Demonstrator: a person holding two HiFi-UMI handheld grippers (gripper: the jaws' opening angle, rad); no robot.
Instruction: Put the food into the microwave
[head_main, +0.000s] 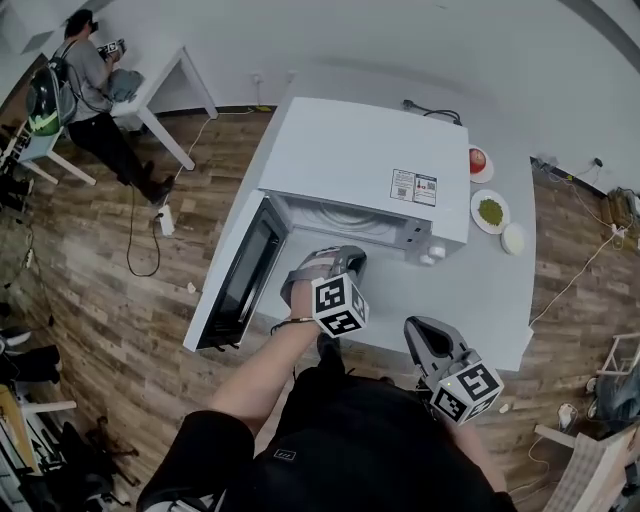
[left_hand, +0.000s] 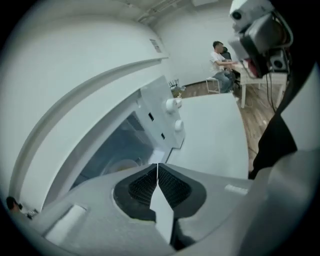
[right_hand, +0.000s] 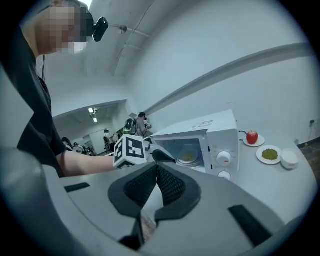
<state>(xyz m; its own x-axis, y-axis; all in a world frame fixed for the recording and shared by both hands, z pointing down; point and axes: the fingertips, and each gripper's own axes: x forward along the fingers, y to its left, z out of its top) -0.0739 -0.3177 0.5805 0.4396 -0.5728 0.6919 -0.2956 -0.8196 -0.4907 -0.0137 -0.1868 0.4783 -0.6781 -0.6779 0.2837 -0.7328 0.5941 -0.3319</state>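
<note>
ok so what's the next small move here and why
Probably move the left gripper over to the open door and swing it shut: a plate of food already sits inside the microwave, and both that gripper and the right gripper are shut and empty. If the apple should go in too, fetch that first.

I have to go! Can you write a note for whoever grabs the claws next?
Left claw: shut, empty, in front of the open white microwave.
Right claw: shut, empty, nearer the body.
Done: one dish of yellowish food is inside.
To do, probably: the red apple on its saucer, the plate of green food and the small white bowl, on the white table beside it.
</note>
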